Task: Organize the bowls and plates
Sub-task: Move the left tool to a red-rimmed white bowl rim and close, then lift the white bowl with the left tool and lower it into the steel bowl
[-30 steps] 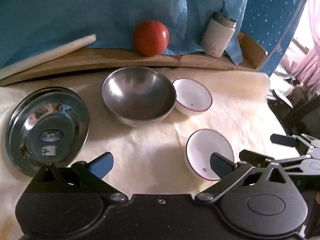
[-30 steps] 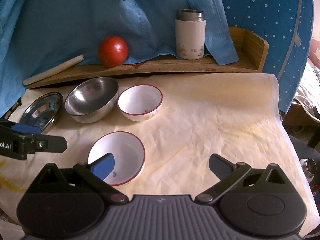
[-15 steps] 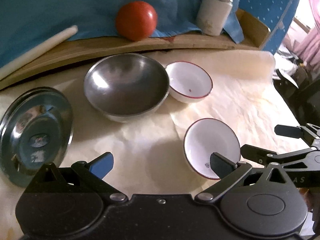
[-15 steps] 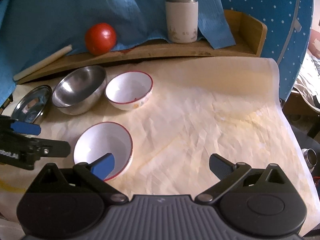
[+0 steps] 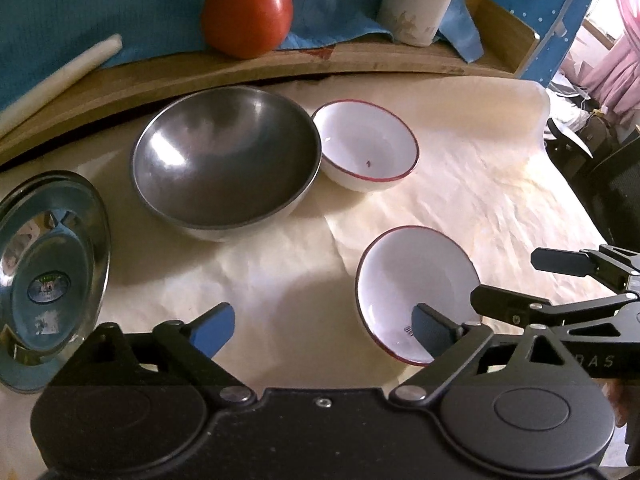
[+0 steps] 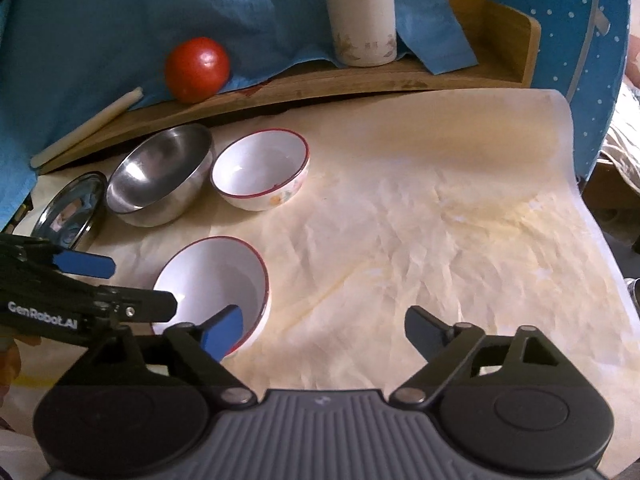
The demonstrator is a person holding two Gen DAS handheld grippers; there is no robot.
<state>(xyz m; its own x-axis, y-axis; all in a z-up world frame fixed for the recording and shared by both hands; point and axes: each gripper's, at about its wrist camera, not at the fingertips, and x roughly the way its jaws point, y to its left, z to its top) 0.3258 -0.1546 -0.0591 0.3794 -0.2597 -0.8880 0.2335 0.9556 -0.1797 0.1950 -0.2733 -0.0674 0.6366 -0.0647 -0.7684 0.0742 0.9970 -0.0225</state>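
A red-rimmed white bowl (image 5: 416,288) (image 6: 212,280) sits nearest on the paper-covered table. A second white bowl (image 5: 366,148) (image 6: 260,172) stands farther back, touching a large steel bowl (image 5: 226,160) (image 6: 160,176). A steel plate (image 5: 52,272) (image 6: 68,208) lies at the left. My left gripper (image 5: 322,326) (image 6: 120,286) hovers with its jaws closing; its right finger is over the near bowl's inside and the bowl's left rim lies between the fingers, untouched. My right gripper (image 6: 323,330) (image 5: 532,282) is also closing, its left finger over the same bowl's right rim, gripping nothing.
A raised wooden shelf (image 6: 360,80) runs along the back, with a red ball (image 5: 246,14) (image 6: 198,68), a cream flask (image 6: 362,16) and a white rod (image 6: 88,126) on it. Blue cloth hangs behind. The paper (image 6: 440,220) ends at the table's right edge.
Both grippers sank and drew closer to the near white bowl, which now looks larger. Both pairs of jaws have narrowed a little. The dishes have not moved.
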